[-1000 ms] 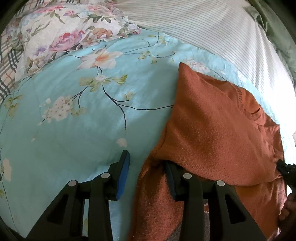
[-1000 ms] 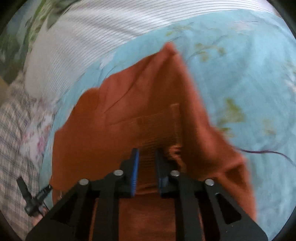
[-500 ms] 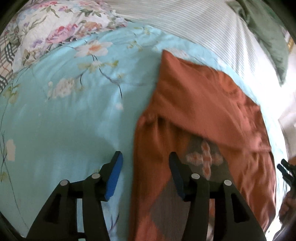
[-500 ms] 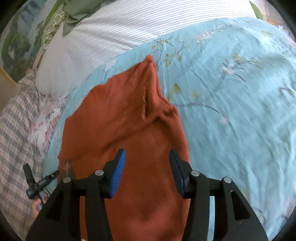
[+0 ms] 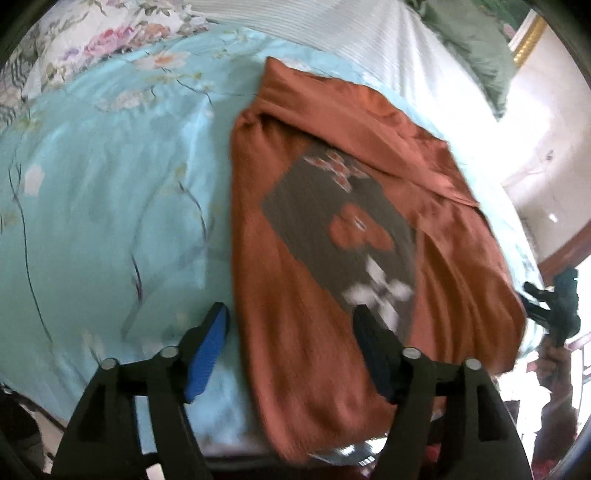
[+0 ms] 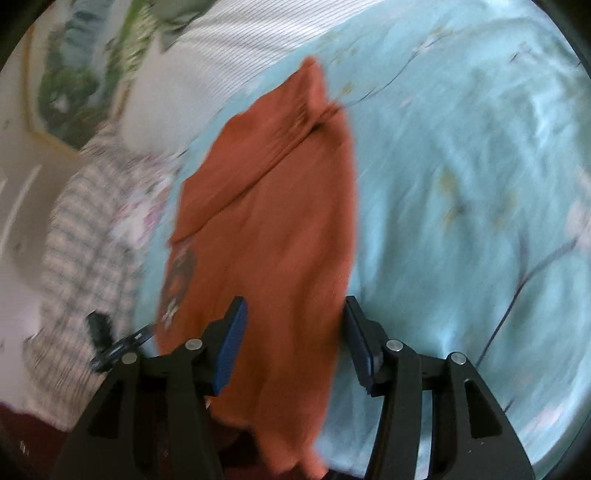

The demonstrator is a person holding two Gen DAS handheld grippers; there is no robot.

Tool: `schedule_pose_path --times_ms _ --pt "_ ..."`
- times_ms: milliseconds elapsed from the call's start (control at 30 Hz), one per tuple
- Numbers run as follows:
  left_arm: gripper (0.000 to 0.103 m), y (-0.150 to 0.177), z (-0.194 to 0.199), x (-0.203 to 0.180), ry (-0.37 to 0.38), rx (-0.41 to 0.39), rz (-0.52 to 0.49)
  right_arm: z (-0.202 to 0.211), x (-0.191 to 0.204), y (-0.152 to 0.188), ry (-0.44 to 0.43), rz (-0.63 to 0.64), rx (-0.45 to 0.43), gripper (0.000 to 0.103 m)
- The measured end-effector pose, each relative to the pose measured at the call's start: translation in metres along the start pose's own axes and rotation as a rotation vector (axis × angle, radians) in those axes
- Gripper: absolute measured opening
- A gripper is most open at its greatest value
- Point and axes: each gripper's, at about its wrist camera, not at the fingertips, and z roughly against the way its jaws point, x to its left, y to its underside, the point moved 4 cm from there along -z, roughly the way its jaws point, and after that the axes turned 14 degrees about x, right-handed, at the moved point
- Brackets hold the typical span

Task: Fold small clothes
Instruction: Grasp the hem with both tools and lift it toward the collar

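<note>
A rust-orange garment [image 5: 280,266] lies flat on the light blue floral bedspread [image 5: 110,206], its far part folded back over itself. A grey panel with flower shapes [image 5: 343,221] shows on it. My left gripper [image 5: 290,317] hovers over the garment's near left edge; its jaws are opening and its pads touch nothing. In the right wrist view the same garment [image 6: 277,192] runs away from my right gripper [image 6: 293,306], whose jaws are opening above the cloth without pressing on it. Each gripper appears small in the other's view: the right gripper [image 5: 554,299] and the left gripper [image 6: 110,339].
A white striped sheet [image 5: 332,29] lies beyond the bedspread, with a floral pillow [image 5: 110,33] at far left and a green cloth [image 5: 469,40] at far right. A plaid cloth [image 6: 81,240] lies beside the garment. The bed's edge runs below the grippers.
Both grippers have let go of the garment, opened wider and pulled back toward the bed's near edge. The folded part now rests on the garment, and the grey panel has come into view.
</note>
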Motion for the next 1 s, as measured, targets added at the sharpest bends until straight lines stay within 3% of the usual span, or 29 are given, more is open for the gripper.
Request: schedule_pose_path --times_ms 167,333,467,500,633,667,800,933,1000 --pt "0.072 0.037 0.003 -0.005 0.098 0.027 -0.027 -0.004 0.007 0.03 -0.113 0.048 0.026 0.054" --pt "0.07 0.064 -0.013 -0.002 0.22 0.112 -0.008 -0.011 0.004 0.046 -0.184 0.065 0.045 0.054" --pt "0.07 0.064 -0.017 -0.005 0.246 0.095 -0.013 -0.009 -0.004 0.043 -0.249 0.035 0.016 0.054" --pt "0.068 0.063 -0.017 -0.005 0.256 0.098 -0.014 -0.009 -0.005 0.042 -0.265 0.023 0.01 0.054" --pt "0.016 0.058 -0.02 -0.007 0.258 0.121 -0.037 -0.01 -0.008 0.042 -0.299 0.004 -0.006 0.054" --pt "0.011 0.058 -0.02 -0.007 0.236 0.114 -0.05 -0.011 -0.005 0.043 -0.285 0.012 -0.001 0.054" --pt "0.007 0.061 -0.008 -0.009 0.206 0.07 -0.096 -0.015 0.005 0.047 -0.186 0.079 0.03 0.054" --pt "0.008 0.059 -0.009 -0.003 0.229 0.083 -0.068 -0.018 0.003 0.042 -0.187 0.053 0.021 0.055" --pt "0.014 0.059 -0.016 -0.001 0.241 0.108 -0.046 -0.019 0.004 0.042 -0.178 0.057 0.026 0.055"
